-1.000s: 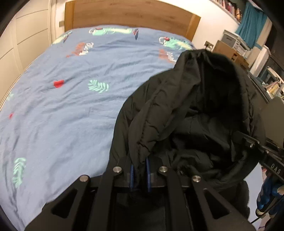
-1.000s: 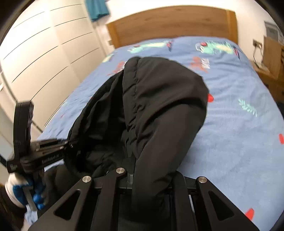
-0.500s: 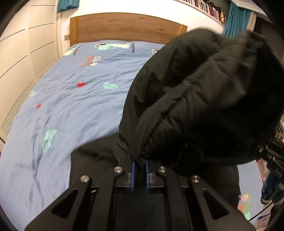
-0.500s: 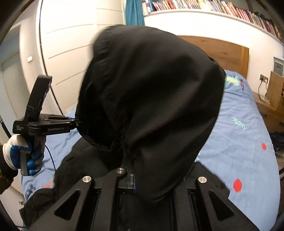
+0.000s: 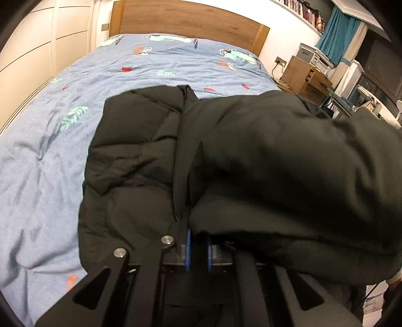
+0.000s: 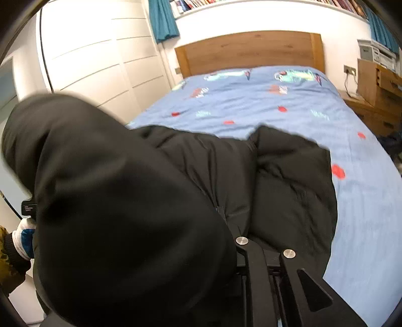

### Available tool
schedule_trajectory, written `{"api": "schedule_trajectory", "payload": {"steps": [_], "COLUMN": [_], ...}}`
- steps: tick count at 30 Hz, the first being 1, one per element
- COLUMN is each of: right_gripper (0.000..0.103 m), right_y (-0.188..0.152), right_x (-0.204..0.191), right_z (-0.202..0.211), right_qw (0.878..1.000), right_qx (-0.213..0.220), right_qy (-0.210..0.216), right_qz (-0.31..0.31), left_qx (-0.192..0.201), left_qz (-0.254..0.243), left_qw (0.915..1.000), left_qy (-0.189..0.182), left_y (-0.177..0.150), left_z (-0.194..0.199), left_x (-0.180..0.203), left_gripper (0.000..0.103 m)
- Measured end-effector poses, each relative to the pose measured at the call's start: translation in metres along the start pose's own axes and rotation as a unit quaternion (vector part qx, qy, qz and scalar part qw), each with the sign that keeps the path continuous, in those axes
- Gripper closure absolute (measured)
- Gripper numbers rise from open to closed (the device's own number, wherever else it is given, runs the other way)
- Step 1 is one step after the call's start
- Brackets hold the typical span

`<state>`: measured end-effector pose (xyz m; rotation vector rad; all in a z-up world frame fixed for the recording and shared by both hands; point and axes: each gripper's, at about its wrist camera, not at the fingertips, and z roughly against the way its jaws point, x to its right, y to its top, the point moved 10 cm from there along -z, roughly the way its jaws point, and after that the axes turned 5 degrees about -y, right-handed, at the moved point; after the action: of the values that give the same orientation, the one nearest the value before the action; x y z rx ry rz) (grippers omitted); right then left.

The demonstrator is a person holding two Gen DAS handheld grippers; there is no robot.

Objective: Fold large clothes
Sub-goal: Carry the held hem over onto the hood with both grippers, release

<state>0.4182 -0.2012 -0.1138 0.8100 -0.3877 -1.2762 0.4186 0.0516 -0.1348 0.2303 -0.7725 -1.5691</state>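
— Starting at the left: where, exactly?

— Spread over the near end of the bed (image 5: 37,163), front up and well short of the wooden headboard (image 5: 191,17). Black padded jacket (image 5: 140,156), quilted. Far edge probably the hem. Hood (image 5: 289,163) raised clear of the cover and bulging off to the right.

— Handling?

— Soft and puffy, probably light for all that bulk. Smooth shell, so likely slippery. No stiffness at all, so bound to sag between two holds and to spring back out of any crease. Not fragile. Best taken at a seam, the hood rim or a shoulder, where bunched layers give a pinch something to bite on. Poor odds on a flat quilted panel.

— And the left claw (image 5: 198,251)?

— Almost closed. Blue pads (image 5: 187,251) just a narrow gap apart, pinching a strip of the jacket's edge beside the front opening. Touching nothing else.

— Further right?

— Right claw (image 6: 238,251) mostly buried under the hood. Only one side of the frame showing, fingertips hidden by black cloth. Impossible to tell how wide, or whether gripping at all. Fabric running down to that spot hints at a hold, no more than that.
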Motion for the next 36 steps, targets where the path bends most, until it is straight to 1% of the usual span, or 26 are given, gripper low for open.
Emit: {"api": "schedule_trajectory", "payload": {"steps": [5,7,9,12,13,14,15,16,17,18,19,20,25,29,31,33,36], "right_gripper": [0.083,0.083,0.083,0.080,0.078,0.076,0.073,0.067,0.065,0.060,0.054,0.052,0.051,0.051,0.051,0.050,0.050], "right_y": [-0.020,-0.019,-0.017,-0.018,-0.019,-0.020,-0.020,-0.021,-0.025,-0.028,-0.029,-0.031,-0.042,-0.051,-0.050,-0.045,-0.025], "right_x": [0.013,0.014,0.014,0.019,0.019,0.019,0.018,0.017,0.016,0.017,0.019,0.021,0.036,0.048,0.054,0.056,0.054], "right_z": [-0.014,-0.019,-0.025,-0.029,-0.026,-0.024,-0.020,-0.015,-0.008,-0.006,-0.002,0.000,0.014,0.025,0.033,0.044,0.052], "right_qw": [1.000,1.000,1.000,0.999,0.999,0.999,0.999,0.999,0.999,0.999,0.999,0.999,0.998,0.997,0.996,0.996,0.996], "right_qx": [-0.016,-0.016,-0.015,-0.014,-0.013,-0.011,-0.009,-0.008,-0.007,-0.007,-0.007,-0.006,-0.007,-0.013,-0.010,-0.003,0.011], "right_qy": [-0.009,-0.014,-0.021,-0.029,-0.032,-0.033,-0.035,-0.038,-0.040,-0.043,-0.046,-0.047,-0.056,-0.067,-0.072,-0.079,-0.083], "right_qz": [-0.008,-0.007,-0.005,-0.008,-0.009,-0.010,-0.008,-0.004,-0.001,0.002,0.001,-0.002,-0.025,-0.037,-0.045,-0.050,-0.044], "left_qx": [0.003,0.005,0.004,0.005,0.006,0.007,0.009,0.012,0.013,0.010,0.008,0.006,0.007,0.008,0.016,0.026,0.038], "left_qz": [-0.015,-0.019,-0.020,-0.006,-0.003,-0.001,0.001,0.002,0.005,0.010,0.012,0.013,0.022,0.024,0.027,0.027,0.022], "left_qw": [0.9998,0.9996,0.9992,0.9993,0.9992,0.9992,0.9990,0.9988,0.9988,0.9988,0.9988,0.9986,0.9985,0.9985,0.9985,0.9984,0.9984], "left_qy": [0.015,0.021,0.034,0.037,0.038,0.040,0.045,0.047,0.047,0.046,0.048,0.050,0.049,0.047,0.045,0.042,0.036], "left_y": [-0.005,-0.007,-0.006,-0.005,-0.005,-0.008,-0.009,-0.010,-0.011,-0.013,-0.016,-0.020,-0.034,-0.038,-0.036,-0.027,-0.007], "left_z": [-0.005,-0.006,-0.014,-0.018,-0.017,-0.015,-0.013,-0.011,-0.010,-0.007,-0.005,-0.003,0.012,0.026,0.036,0.046,0.055], "left_x": [0.002,0.005,0.000,-0.001,-0.001,0.000,-0.001,-0.003,-0.004,-0.004,-0.004,-0.004,-0.008,-0.008,-0.008,-0.008,-0.002], "left_gripper": [0.090,0.087,0.083,0.080,0.078,0.072,0.066,0.063,0.060,0.058,0.058,0.058,0.058,0.058,0.058,0.058,0.058]}}
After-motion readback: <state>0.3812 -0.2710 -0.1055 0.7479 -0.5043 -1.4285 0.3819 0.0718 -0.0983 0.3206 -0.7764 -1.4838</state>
